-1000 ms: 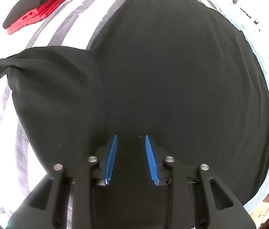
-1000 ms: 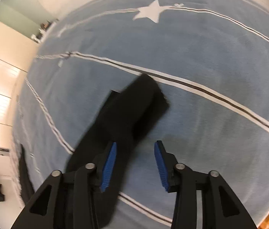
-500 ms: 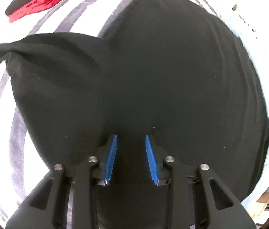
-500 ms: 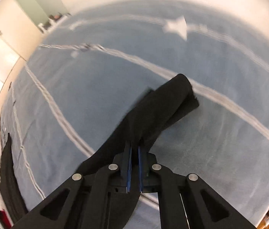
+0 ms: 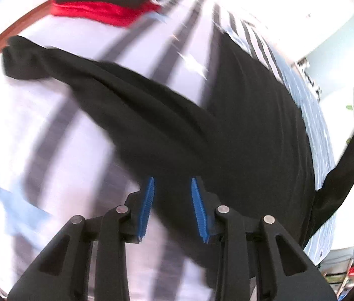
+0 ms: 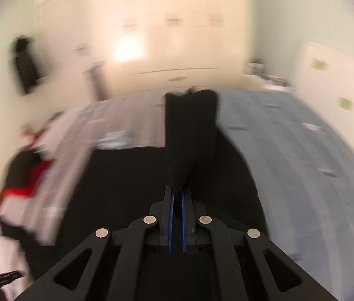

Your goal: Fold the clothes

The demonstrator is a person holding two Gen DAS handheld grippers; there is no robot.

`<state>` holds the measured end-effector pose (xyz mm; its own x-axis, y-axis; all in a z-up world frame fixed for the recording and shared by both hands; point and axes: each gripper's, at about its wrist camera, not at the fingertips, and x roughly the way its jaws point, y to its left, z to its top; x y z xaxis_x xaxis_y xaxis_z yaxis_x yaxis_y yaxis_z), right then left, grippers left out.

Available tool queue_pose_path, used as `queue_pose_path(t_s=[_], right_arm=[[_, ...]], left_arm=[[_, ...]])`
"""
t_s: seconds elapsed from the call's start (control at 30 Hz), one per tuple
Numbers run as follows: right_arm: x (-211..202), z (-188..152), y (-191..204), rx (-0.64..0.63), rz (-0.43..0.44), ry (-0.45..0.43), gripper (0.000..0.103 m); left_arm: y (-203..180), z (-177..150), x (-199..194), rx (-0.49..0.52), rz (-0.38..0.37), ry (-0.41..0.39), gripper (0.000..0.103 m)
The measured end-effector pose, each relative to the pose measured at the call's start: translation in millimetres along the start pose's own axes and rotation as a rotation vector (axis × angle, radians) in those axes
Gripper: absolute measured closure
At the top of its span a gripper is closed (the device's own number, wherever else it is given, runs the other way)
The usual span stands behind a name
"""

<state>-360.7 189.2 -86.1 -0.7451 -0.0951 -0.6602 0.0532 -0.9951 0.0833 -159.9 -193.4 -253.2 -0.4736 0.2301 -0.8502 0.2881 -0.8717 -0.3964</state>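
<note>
Shirt (image 5: pixel 239 130), black, soft, floppy and light, spread on striped bed (image 5: pixel 59 130), one sleeve (image 6: pixel 189 135) lifted and clamped in right gripper (image 6: pixel 177 210), left gripper (image 5: pixel 172 208) jaws apart and empty above other sleeve (image 5: pixel 81 75), best pinched by its edge.

Striped bedspread (image 5: pixel 59 115), blue starred blanket (image 6: pixel 302 155), cream wardrobe (image 6: pixel 177 37) at back.

My right gripper (image 6: pixel 177 195) pinching black sleeve (image 6: pixel 189 135), lifting it upright above black garment (image 6: pixel 126 175) lying on blue bedspread (image 6: pixel 302 155); red-black clothes pile (image 6: pixel 24 175) sitting left, blurred.
</note>
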Motion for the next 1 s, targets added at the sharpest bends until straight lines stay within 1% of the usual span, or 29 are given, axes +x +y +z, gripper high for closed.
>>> queue_pose_path(t_s=[0.03,0.13,0.23,0.27,0.3,0.37,0.4,0.43,0.47,0.5,0.57,0.6,0.67,0.73,0.8,0.9,1.0], right_arm=[[11,-3,45,-0.018,0.045,0.009,0.098],[45,-27,171,-0.046,0.177,0.077,0.098],[83,-66,260,-0.084,0.244,0.211,0.098],[96,-80,289,-0.096,0.266,0.256,0.094],[108,-93,314,-0.110,0.285,0.304,0.091],[121,-124,339,-0.142,0.306,0.415,0.090],[125,-137,348,-0.153,0.318,0.455,0.090],[118,-146,342,-0.151,0.338,0.448,0.090],[111,-155,335,-0.147,0.356,0.441,0.090],[102,-160,324,-0.139,0.366,0.432,0.084],[85,-166,298,-0.123,0.377,0.430,0.077],[76,-168,284,-0.117,0.375,0.429,0.068],[60,-173,251,-0.111,0.334,0.427,0.054],[47,-176,221,-0.105,0.306,0.413,0.054],[38,-178,187,-0.135,0.217,0.397,0.054],[31,-192,141,-0.199,0.063,0.394,0.054],[25,-206,98,-0.263,-0.084,0.379,0.054]], left_arm=[[15,8,-10,-0.009,0.007,-0.017,0.075],[45,32,-41,0.013,0.010,-0.045,0.075],[71,51,-52,0.042,0.019,-0.051,0.075],[80,51,-48,0.041,0.022,-0.049,0.075],[86,53,-44,0.035,0.021,-0.042,0.075],[97,58,-38,0.020,0.022,-0.024,0.074],[99,58,-33,0.016,0.020,-0.015,0.070],[100,58,-30,0.014,0.009,-0.009,0.069],[99,60,-27,0.011,-0.005,-0.004,0.064],[97,61,-24,0.003,-0.019,0.002,0.056],[88,62,-12,-0.022,-0.065,0.018,0.048],[82,62,-5,-0.028,-0.088,0.023,0.046],[69,62,8,-0.036,-0.128,0.036,0.045],[57,64,15,-0.038,-0.139,0.058,0.044],[46,63,30,-0.044,-0.131,0.090,0.042],[44,64,47,-0.113,-0.127,0.123,0.042],[45,69,48,-0.180,-0.168,0.117,0.041]])
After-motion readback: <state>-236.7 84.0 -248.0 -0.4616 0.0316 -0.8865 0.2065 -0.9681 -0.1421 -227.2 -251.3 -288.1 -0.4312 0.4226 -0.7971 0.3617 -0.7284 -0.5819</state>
